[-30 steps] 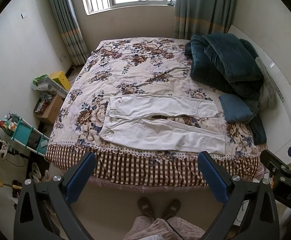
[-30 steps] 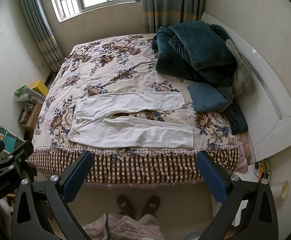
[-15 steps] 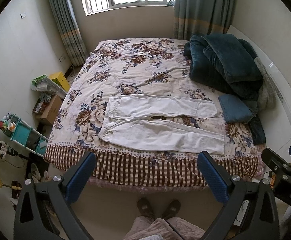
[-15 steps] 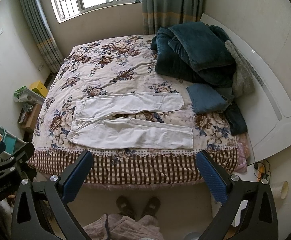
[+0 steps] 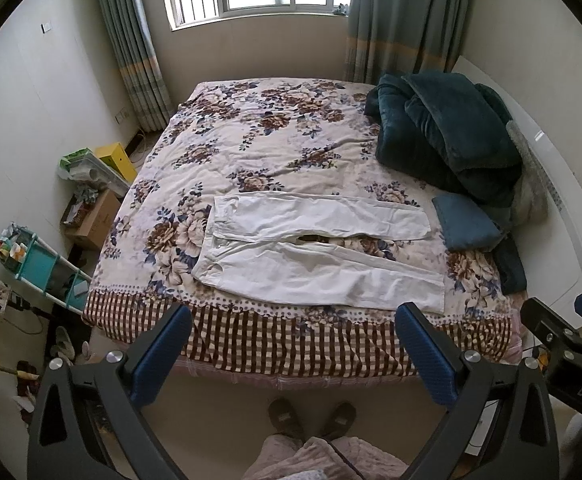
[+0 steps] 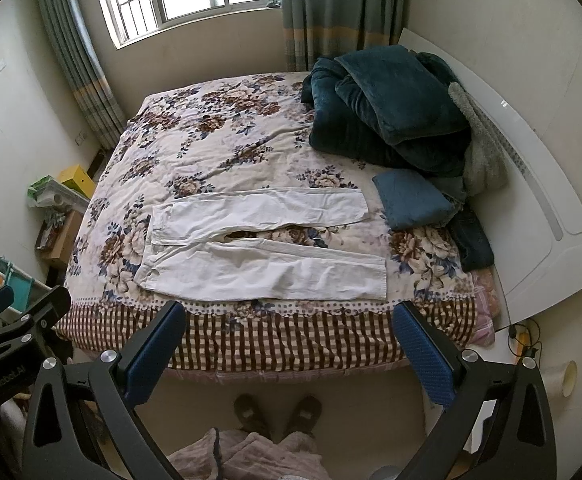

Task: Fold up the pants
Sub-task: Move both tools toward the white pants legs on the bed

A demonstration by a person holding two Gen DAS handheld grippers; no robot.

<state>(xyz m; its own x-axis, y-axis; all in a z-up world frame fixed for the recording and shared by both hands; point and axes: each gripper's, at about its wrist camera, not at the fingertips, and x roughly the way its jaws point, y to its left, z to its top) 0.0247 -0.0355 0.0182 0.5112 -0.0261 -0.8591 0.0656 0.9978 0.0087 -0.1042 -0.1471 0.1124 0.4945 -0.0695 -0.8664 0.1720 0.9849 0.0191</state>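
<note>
White pants [image 5: 319,252] [image 6: 263,244] lie flat on the near part of the floral bed, waist to the left, both legs stretched right with a small gap between them. My left gripper [image 5: 293,322] hangs open, high above the floor in front of the bed, holding nothing. My right gripper [image 6: 289,318] is open too, at about the same height and empty. Each gripper's body shows at the edge of the other's view, the right gripper [image 5: 563,344] and the left gripper [image 6: 15,320].
A heap of dark teal blankets [image 5: 447,132] and a folded blue cloth [image 5: 465,222] fill the bed's right side by the white headboard [image 6: 539,200]. Boxes and a teal rack [image 5: 39,268] crowd the floor on the left. The person's slippered feet [image 5: 311,420] stand before the checked bed edge [image 5: 303,340].
Both views have shifted slightly, with the bed and pants sitting a little higher and closer in frame. The pants have not moved and both grippers stay open.
</note>
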